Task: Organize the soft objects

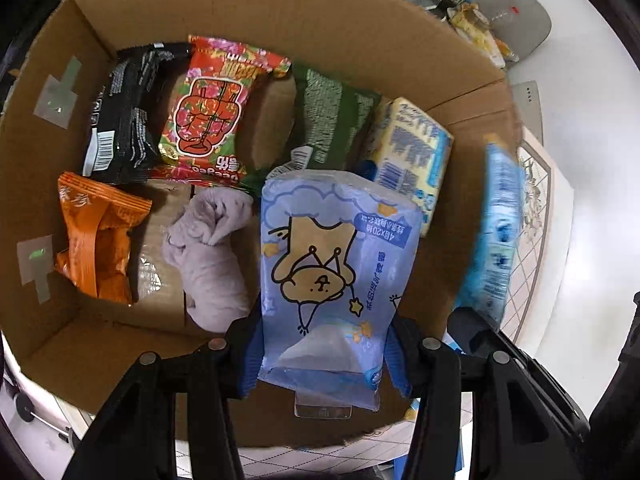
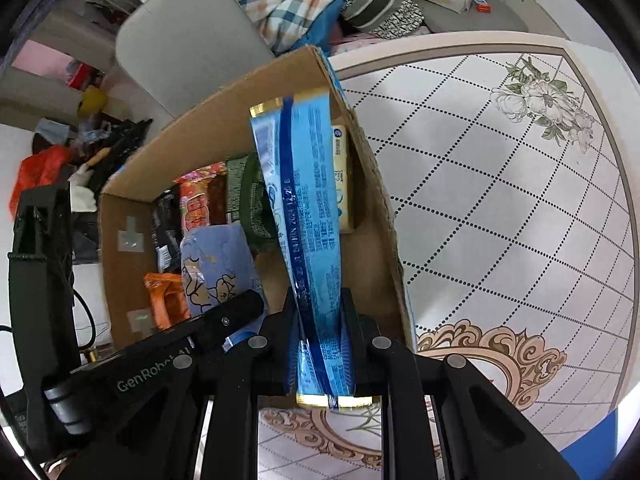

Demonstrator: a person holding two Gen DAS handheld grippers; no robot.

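left gripper (image 1: 324, 360) clamps the lilac bear tissue pack (image 1: 336, 272), printed "4层x20抽", over the cardboard box (image 1: 248, 12). right gripper (image 2: 320, 344) pinches a blue wrapper (image 2: 308, 216) at the box's right wall; "genrobot" shows on the left gripper's body.

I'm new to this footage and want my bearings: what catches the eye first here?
The cardboard box full of snack packets dominates. Over it, the left gripper clamps a pale blue bear-print tissue pack, and the right gripper grips a bright blue wrapper by the box's right wall.
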